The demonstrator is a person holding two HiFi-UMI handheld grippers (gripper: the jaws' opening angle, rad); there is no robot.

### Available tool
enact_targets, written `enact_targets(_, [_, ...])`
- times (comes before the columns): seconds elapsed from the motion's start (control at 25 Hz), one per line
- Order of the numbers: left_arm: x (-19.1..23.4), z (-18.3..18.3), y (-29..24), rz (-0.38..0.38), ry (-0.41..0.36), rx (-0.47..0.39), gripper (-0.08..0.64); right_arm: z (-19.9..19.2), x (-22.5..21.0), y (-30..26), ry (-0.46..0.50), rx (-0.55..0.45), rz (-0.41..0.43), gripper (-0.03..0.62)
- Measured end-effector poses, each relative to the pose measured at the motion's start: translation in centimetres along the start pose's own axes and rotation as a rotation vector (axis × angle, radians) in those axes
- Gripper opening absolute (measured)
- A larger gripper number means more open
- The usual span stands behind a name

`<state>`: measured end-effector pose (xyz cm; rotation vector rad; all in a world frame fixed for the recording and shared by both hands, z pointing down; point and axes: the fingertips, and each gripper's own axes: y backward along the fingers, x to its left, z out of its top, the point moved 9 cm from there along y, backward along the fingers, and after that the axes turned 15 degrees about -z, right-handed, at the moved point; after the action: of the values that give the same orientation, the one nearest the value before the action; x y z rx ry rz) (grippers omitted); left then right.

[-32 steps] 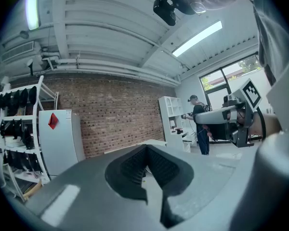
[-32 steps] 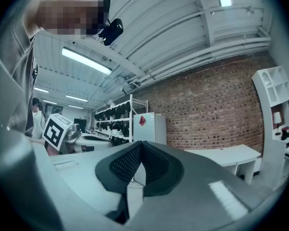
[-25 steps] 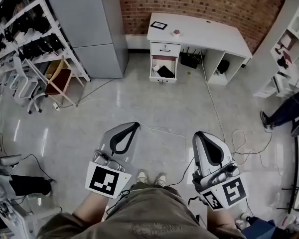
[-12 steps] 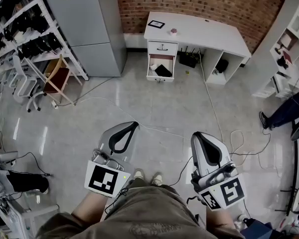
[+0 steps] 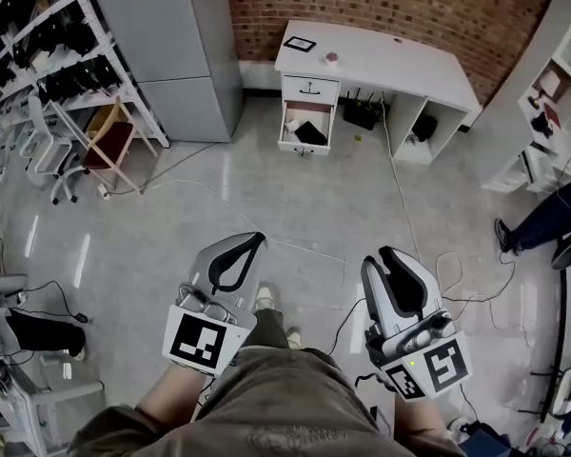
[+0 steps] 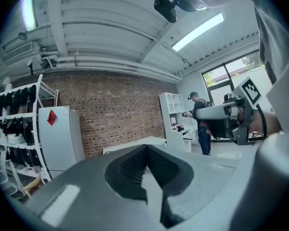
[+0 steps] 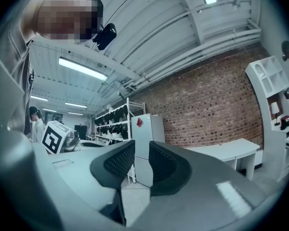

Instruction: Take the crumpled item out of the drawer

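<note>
The white desk [image 5: 390, 60] stands far ahead against the brick wall. Its lower drawer [image 5: 305, 146] is pulled open, with a dark item [image 5: 313, 134] and something pale inside; it is too small to tell what is crumpled. My left gripper [image 5: 260, 239] is held low over the floor at the left, jaws shut and empty; its pads meet at the tips [image 6: 146, 148]. My right gripper [image 5: 384, 255] is level with it at the right. A narrow gap shows between its pads [image 7: 141, 150], with nothing in it. Both are far from the drawer.
A grey cabinet [image 5: 171, 46] stands left of the desk, with shelving [image 5: 48, 74] and a chair [image 5: 109, 150] further left. Cables [image 5: 409, 217] trail across the tiled floor. White shelves [image 5: 552, 84] and another person's leg [image 5: 542, 222] are at the right.
The person holding the grippers has stepped forward, one foot now ahead of the other. Both grippers stay at the same height and keep their jaw positions.
</note>
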<state>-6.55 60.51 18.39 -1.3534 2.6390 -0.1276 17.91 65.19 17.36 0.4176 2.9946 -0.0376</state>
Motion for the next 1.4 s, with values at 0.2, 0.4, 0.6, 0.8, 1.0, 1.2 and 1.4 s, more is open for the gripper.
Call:
enact_targets(0.2, [0.5, -0.5, -0.7, 0.006, 0.001, 0.009, 0.0, -0.4, -1.0, -0.8, 0.008, 0.007, -0.016, 0.197])
enact_targets(0.4, [2.0, -1.0, -2.3, -0.008, 0.0, 0.01, 0.0, -0.9, -1.8, -2.6, 0.017, 0.022, -0.03, 0.213])
enact_targets(0.6, [4.9, -1.5, -4.6, -0.017, 0.002, 0.012, 0.0, -1.3, -2.8, -6.1, 0.026, 0.042, -0.03, 0.213])
enact_targets(0.8, [9.5, -2.6, -6.6, -0.021, 0.015, 0.021, 0.0, -1.9, -3.3, -11.2, 0.028, 0.063, -0.037, 0.209])
enact_targets(1.0, [15.7, -3.0, -9.1, -0.03, 0.024, 0.036, 0.0, -1.8, -3.4, -17.8, 0.032, 0.093, -0.043, 0.207])
enact_targets(1.2, [22.8, -3.7, -11.8, -0.039, 0.035, 0.054, 0.0, -1.7, -3.4, -25.2, 0.039, 0.12, -0.055, 0.203])
enact_targets(1.4, [30.1, -4.3, -14.4, -0.047, 0.039, 0.08, 0.0, -1.6, -3.4, -32.7, 0.043, 0.138, -0.069, 0.207])
